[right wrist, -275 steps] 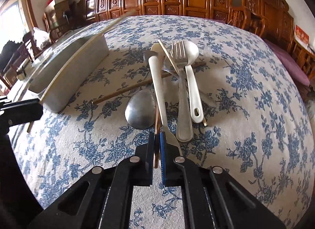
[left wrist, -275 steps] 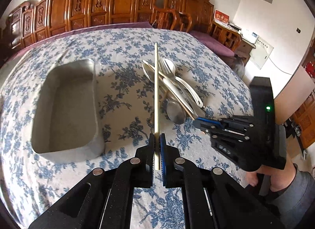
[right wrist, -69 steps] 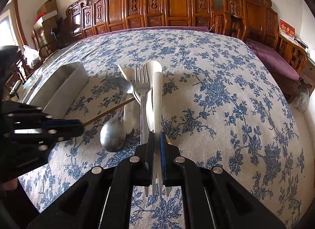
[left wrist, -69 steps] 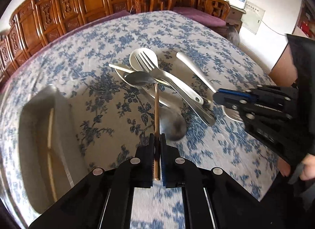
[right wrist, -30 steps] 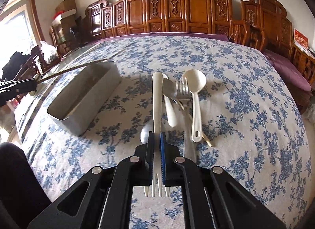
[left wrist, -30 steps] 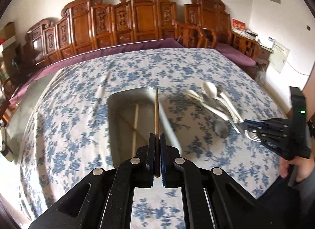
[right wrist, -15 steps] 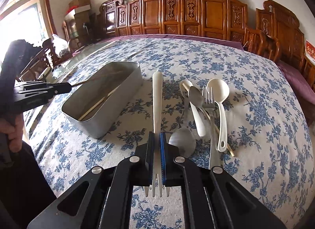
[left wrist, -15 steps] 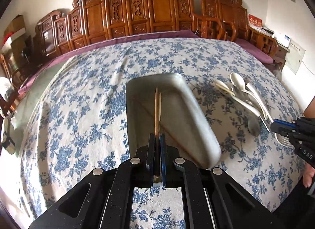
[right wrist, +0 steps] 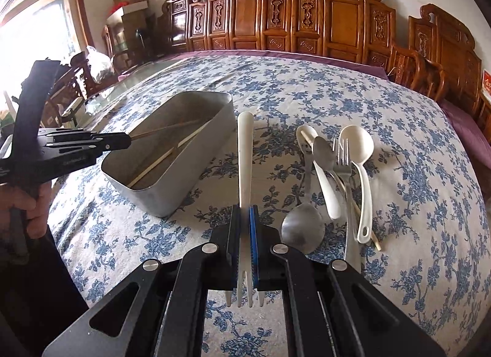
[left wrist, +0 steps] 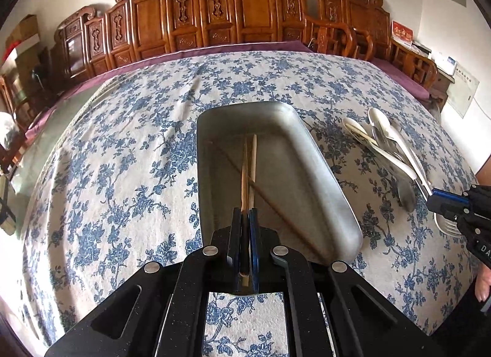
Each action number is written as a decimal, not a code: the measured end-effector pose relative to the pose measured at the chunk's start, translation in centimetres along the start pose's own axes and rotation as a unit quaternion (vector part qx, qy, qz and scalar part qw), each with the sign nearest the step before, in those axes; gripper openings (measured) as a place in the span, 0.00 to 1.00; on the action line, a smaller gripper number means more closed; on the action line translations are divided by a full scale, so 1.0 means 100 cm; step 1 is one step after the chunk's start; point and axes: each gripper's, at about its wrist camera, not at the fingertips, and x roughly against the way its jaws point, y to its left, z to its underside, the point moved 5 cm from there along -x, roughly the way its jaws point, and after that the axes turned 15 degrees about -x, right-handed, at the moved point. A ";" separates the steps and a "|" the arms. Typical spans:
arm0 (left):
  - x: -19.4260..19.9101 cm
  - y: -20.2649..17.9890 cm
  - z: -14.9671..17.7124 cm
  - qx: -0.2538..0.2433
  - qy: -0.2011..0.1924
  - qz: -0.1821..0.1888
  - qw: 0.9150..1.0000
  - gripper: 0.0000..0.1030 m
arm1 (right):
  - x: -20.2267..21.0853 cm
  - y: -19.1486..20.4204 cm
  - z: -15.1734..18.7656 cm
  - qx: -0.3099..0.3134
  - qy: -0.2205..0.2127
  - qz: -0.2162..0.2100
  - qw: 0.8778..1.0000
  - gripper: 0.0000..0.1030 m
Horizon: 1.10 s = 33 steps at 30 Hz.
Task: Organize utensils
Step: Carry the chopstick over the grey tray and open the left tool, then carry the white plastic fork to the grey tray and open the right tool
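Observation:
My left gripper [left wrist: 244,212] is shut on a brown chopstick [left wrist: 244,169], which points down into the grey metal tray [left wrist: 322,157]. A pale chopstick [left wrist: 254,154] lies inside the tray. In the right wrist view the left gripper [right wrist: 122,140] hangs over the near left end of the tray [right wrist: 184,179]. My right gripper [right wrist: 245,211] is shut on a white plastic fork [right wrist: 245,154], handle forward and tines toward the camera. It hovers above the cloth, just right of the tray. The right gripper [left wrist: 438,200] also shows at the left view's right edge.
A pile of utensils [right wrist: 337,172] lies right of the tray: a metal spoon [right wrist: 302,228], a metal fork [right wrist: 343,157], white spoons and a chopstick. A blue floral cloth [left wrist: 122,157] covers the round table. Carved wooden chairs [left wrist: 251,13] ring the far side.
The left gripper has sunk with the brown chopstick, from above the tray down into it. The right gripper has carried the white fork leftward, away from the pile and closer to the tray.

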 end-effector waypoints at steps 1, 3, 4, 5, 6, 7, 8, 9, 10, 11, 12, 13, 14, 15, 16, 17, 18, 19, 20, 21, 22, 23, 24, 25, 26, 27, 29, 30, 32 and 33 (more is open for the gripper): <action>-0.001 0.000 0.000 0.000 0.001 0.000 1.000 0.14 | -0.001 0.002 -0.001 -0.001 0.001 -0.003 1.000 0.07; 0.001 0.000 -0.001 0.002 -0.005 -0.001 1.000 0.32 | -0.003 0.006 -0.003 0.001 0.002 -0.003 1.000 0.07; 0.004 0.001 -0.001 0.001 -0.011 -0.003 1.000 0.36 | -0.003 0.008 -0.004 0.003 0.002 -0.004 1.000 0.07; 0.005 0.001 -0.002 0.000 -0.014 -0.004 1.000 0.36 | -0.004 0.011 -0.006 0.004 0.002 -0.006 1.000 0.07; 0.007 0.002 -0.003 0.000 -0.017 -0.007 1.000 0.36 | -0.005 0.014 -0.008 0.005 0.002 -0.007 1.000 0.07; 0.009 0.004 -0.003 0.000 -0.019 -0.010 1.000 0.38 | -0.006 0.017 -0.011 0.004 0.001 -0.011 1.000 0.07; 0.010 0.006 -0.002 0.004 -0.020 -0.011 1.000 0.40 | -0.006 0.020 -0.013 0.003 0.000 -0.013 1.000 0.07; 0.011 0.008 -0.002 0.007 -0.021 -0.010 1.000 0.41 | -0.007 0.024 -0.015 0.003 0.000 -0.015 1.000 0.07; 0.011 0.010 -0.002 0.011 -0.022 -0.010 1.000 0.42 | -0.009 0.029 -0.019 0.003 -0.001 -0.019 1.000 0.07; 0.013 0.013 -0.001 0.017 -0.023 -0.011 1.000 0.44 | -0.010 0.033 -0.022 0.003 -0.002 -0.022 1.000 0.07; 0.013 0.016 -0.001 0.020 -0.024 -0.012 0.999 0.44 | -0.012 0.037 -0.025 0.002 -0.003 -0.026 1.000 0.07; 0.015 0.018 0.000 0.022 -0.024 -0.014 0.999 0.45 | -0.013 0.042 -0.028 0.002 -0.003 -0.030 1.000 0.07; 0.016 0.022 0.001 0.025 -0.026 -0.018 0.999 0.46 | -0.016 0.049 -0.032 0.001 -0.004 -0.035 0.999 0.07; 0.017 0.024 0.001 0.027 -0.026 -0.021 0.999 0.47 | -0.018 0.054 -0.035 -0.001 -0.004 -0.040 0.999 0.07; 0.018 0.026 0.002 0.029 -0.027 -0.024 0.999 0.48 | -0.022 0.059 -0.039 -0.002 -0.003 -0.044 0.999 0.07; 0.019 0.029 0.003 0.032 -0.027 -0.026 0.999 0.49 | -0.024 0.063 -0.042 -0.004 -0.003 -0.046 0.999 0.07; 0.020 0.031 0.003 0.034 -0.027 -0.027 0.999 0.49 | -0.028 0.069 -0.045 -0.005 -0.003 -0.049 0.999 0.07; 0.020 0.033 0.004 0.036 -0.027 -0.027 0.999 0.49 | -0.032 0.074 -0.049 -0.006 -0.003 -0.051 0.999 0.07; 0.021 0.035 0.005 0.038 -0.027 -0.027 0.999 0.49 | -0.035 0.078 -0.051 -0.007 -0.003 -0.053 0.999 0.07; 0.021 0.037 0.005 0.039 -0.026 -0.028 0.998 0.49 | -0.039 0.082 -0.054 -0.008 -0.001 -0.055 0.998 0.07; 0.022 0.039 0.006 0.041 -0.026 -0.029 0.998 0.50 | -0.043 0.087 -0.057 -0.009 0.001 -0.057 0.998 0.07; 0.022 0.040 0.006 0.042 -0.027 -0.028 0.998 0.50 | -0.047 0.090 -0.060 -0.009 0.002 -0.058 0.998 0.07; 0.023 0.042 0.007 0.044 -0.027 -0.028 0.998 0.50 | -0.052 0.092 -0.062 -0.009 0.004 -0.059 0.998 0.07; 0.024 0.044 0.007 0.046 -0.028 -0.027 0.998 0.51 | -0.054 0.094 -0.063 -0.010 0.006 -0.059 0.998 0.07; 0.024 0.045 0.008 0.048 -0.029 -0.027 0.998 0.51 | -0.059 0.096 -0.065 -0.012 0.009 -0.061 0.998 0.07; 0.025 0.046 0.008 0.049 -0.029 -0.027 0.998 0.52 | -0.064 0.098 -0.067 -0.015 0.012 -0.062 0.998 0.07; 0.025 0.049 0.009 0.054 -0.029 -0.025 0.998 0.53 | -0.073 0.101 -0.068 -0.019 0.018 -0.064 0.998 0.07; 0.025 0.049 0.009 0.055 -0.029 -0.024 0.998 0.53 | -0.078 0.103 -0.069 -0.021 0.021 -0.065 0.997 0.07; 0.025 0.050 0.008 0.057 -0.029 -0.023 0.998 0.53 | -0.087 0.106 -0.067 -0.025 0.031 -0.068 0.997 0.07; 0.025 0.051 0.008 0.057 -0.029 -0.023 0.998 0.53 | -0.091 0.107 -0.065 -0.025 0.035 -0.068 0.997 0.07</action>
